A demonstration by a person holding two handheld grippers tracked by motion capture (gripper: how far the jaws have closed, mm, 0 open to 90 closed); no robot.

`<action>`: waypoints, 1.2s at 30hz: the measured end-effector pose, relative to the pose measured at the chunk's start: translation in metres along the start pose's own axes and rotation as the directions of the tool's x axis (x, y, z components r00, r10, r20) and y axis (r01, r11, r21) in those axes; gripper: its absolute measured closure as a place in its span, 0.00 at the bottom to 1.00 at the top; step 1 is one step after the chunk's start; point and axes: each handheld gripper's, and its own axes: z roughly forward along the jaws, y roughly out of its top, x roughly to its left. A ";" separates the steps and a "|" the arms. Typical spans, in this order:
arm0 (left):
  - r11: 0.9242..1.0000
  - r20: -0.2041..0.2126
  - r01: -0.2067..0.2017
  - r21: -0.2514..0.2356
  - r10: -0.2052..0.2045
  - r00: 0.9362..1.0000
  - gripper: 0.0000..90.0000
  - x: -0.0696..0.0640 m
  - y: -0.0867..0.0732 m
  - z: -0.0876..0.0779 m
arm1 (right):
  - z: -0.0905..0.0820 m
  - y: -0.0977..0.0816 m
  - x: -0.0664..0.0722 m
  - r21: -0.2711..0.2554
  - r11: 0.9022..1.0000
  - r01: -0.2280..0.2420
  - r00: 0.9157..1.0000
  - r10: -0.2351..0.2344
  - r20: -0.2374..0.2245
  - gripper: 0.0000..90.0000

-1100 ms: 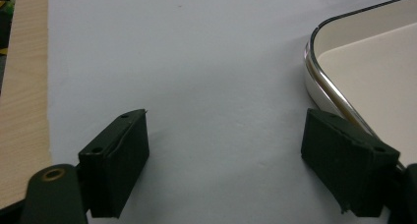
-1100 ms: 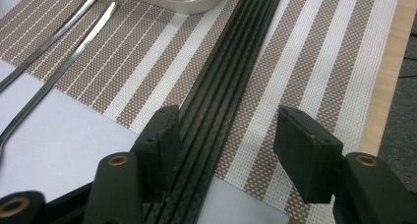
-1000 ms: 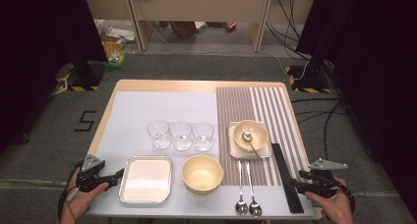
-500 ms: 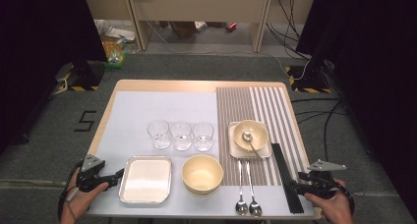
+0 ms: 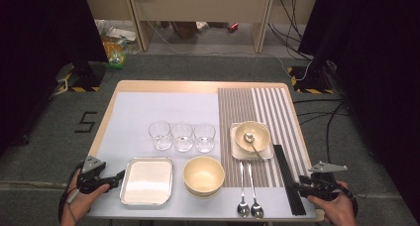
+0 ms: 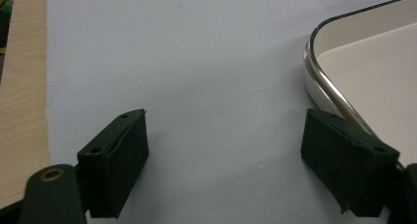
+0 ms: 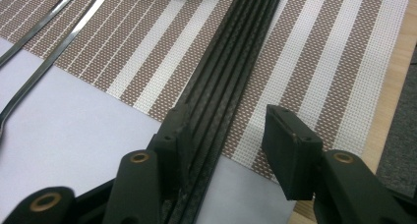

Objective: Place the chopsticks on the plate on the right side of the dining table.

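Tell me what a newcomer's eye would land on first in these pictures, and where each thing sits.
First, the place setting: three clear glasses in a row mid-table, a cream bowl in front of them beside a white tray, and a small bowl holding a spoon on the striped mat. Next, the right gripper at the near right corner: its jaws have just been closing around the black chopsticks, with a gap left on one side.

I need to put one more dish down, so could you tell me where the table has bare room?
Free: the white mat behind the three glasses, and its left strip beside the tray. Crowded: the near edge, from tray and bowl to spoons and chopsticks.
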 end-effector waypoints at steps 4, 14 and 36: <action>1.000 0.000 0.000 0.000 0.000 1.000 0.19 0.000 0.000 0.000 | -0.001 0.002 0.000 0.012 1.000 -0.003 1.000 0.003 0.008 0.63; 1.000 -0.003 0.000 -0.002 0.000 1.000 0.19 0.000 0.000 0.000 | -0.001 0.002 0.001 0.049 0.999 0.013 1.000 -0.014 0.028 0.69; 1.000 -0.010 0.001 -0.012 -0.001 1.000 0.19 -0.001 -0.001 0.001 | 0.000 0.004 -0.002 0.120 0.992 0.025 0.999 -0.028 0.026 0.74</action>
